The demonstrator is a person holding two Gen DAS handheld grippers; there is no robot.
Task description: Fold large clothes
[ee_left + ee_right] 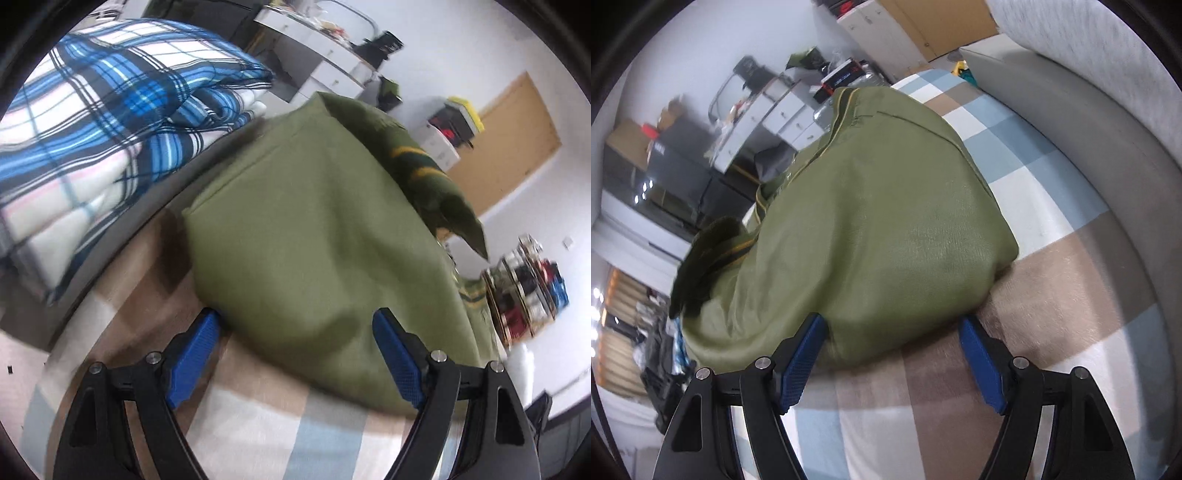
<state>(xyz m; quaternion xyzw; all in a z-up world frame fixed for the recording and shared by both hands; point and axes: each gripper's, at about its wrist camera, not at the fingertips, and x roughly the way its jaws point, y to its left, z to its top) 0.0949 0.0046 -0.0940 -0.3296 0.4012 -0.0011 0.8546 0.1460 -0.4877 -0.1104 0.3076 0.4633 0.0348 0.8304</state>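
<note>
An olive green garment lies folded in a thick bundle on a checked bed sheet. Its dark green ribbed trim with yellow stripes sticks out on the far right side. My left gripper is open, its blue pads standing either side of the bundle's near edge without squeezing it. In the right wrist view the same garment fills the middle, with the ribbed trim at its left. My right gripper is open too and straddles the near fold just above the sheet.
A folded blue plaid quilt lies on the bed left of the garment. A grey padded bed end curves along the right. White drawers and a cluttered rack stand beyond the bed.
</note>
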